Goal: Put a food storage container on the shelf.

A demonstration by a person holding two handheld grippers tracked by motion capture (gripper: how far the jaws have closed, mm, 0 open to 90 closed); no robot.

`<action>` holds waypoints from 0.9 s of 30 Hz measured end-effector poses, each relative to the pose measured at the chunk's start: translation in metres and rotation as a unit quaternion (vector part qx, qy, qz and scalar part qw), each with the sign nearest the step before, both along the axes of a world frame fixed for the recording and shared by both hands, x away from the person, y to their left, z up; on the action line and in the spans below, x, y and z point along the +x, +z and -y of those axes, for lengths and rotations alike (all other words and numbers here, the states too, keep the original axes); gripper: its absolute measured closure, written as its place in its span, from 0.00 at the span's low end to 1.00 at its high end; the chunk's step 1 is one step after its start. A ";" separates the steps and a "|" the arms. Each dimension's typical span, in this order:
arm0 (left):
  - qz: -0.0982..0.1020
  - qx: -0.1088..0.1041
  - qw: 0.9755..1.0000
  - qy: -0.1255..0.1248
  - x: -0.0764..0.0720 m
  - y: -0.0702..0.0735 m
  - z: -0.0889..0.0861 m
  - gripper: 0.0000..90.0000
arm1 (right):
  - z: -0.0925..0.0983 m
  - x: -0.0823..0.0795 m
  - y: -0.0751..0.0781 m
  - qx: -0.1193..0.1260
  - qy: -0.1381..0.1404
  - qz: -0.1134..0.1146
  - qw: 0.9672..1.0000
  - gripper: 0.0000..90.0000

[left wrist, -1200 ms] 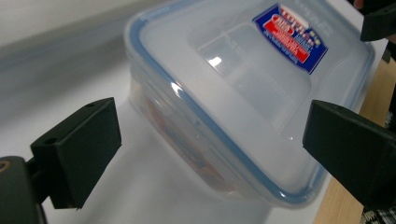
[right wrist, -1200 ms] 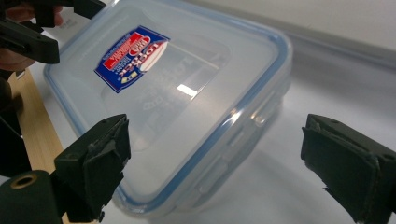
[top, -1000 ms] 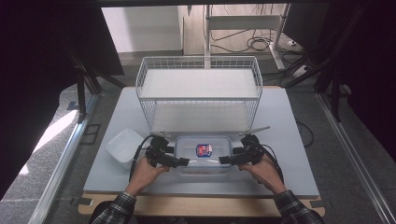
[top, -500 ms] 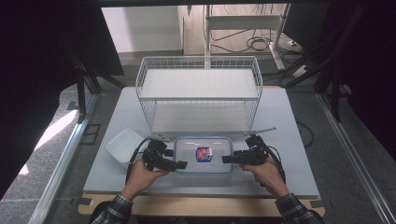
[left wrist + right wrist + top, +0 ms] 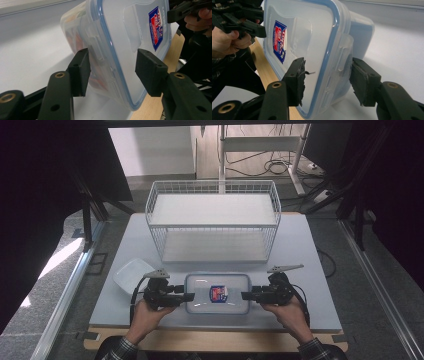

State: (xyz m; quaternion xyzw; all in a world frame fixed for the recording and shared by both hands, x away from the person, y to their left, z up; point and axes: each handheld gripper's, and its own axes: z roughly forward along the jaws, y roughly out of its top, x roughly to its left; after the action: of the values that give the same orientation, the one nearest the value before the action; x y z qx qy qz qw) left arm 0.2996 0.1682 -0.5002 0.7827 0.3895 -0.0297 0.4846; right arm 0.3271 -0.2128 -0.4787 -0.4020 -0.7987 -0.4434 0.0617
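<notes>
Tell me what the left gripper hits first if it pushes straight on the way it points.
The left gripper points at the lidded plastic container; its end latch already sits between the jaws, so it would likely meet that short side first.

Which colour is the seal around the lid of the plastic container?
Blue seal on the clear container; it shows best in the right gripper view.

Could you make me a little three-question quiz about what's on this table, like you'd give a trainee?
1. True or false: the clear plastic food box with the blue-rimmed lid stands on the top shelf of the white wire rack.
2. Which thing lies on the table beside the left gripper? A) a red mug B) a white shallow plastic lid C) a book
3. What does the box lid bear at its middle?

Key: 1. False; it is at the table's near edge, between the left gripper and the right gripper, one at each short end. 2. B. 3. A blue and red label.
</notes>
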 end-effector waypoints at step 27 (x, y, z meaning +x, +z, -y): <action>-0.058 -0.050 0.997 0.011 0.006 -0.005 -0.009 0.59 | -0.003 -0.007 0.001 0.014 -0.045 -0.011 0.999 0.55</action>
State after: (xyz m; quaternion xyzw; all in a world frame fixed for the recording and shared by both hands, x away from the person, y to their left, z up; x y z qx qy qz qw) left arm 0.3054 0.1772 -0.5054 0.7504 0.4234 -0.0892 0.4996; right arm 0.3205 -0.2100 -0.4777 -0.4418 -0.7729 -0.4520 0.0559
